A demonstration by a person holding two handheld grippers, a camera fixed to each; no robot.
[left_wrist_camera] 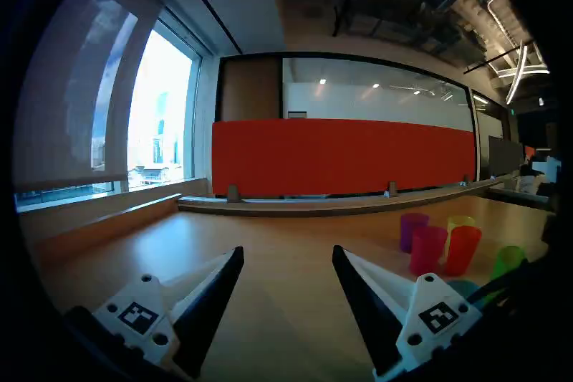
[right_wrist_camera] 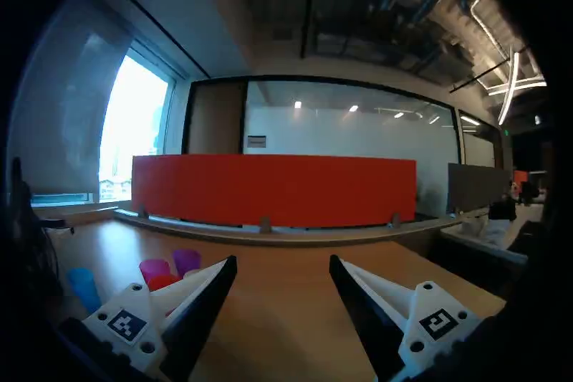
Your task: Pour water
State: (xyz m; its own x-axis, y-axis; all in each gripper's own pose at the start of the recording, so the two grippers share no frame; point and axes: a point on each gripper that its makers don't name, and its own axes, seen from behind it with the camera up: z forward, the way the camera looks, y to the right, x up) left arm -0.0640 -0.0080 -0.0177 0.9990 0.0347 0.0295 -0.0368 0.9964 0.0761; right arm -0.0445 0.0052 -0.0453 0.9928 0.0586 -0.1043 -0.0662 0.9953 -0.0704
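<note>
Wooden worktop [left_wrist_camera: 286, 231] backs onto a red divider [left_wrist_camera: 344, 156], pretty plain setup. Both the left tool [left_wrist_camera: 287, 249] and right tool [right_wrist_camera: 283, 259] hang spread open, gripping nothing, and the coloured cups [left_wrist_camera: 427, 246] sit bunched in front of that divider.

A long red screen [left_wrist_camera: 344, 156] stood at the back of the brown wooden table [left_wrist_camera: 286, 239]. A big bright window [left_wrist_camera: 161, 117] was on the left, and a glass wall [right_wrist_camera: 351, 131] rose behind the screen, with lights [left_wrist_camera: 519, 70] above
</note>
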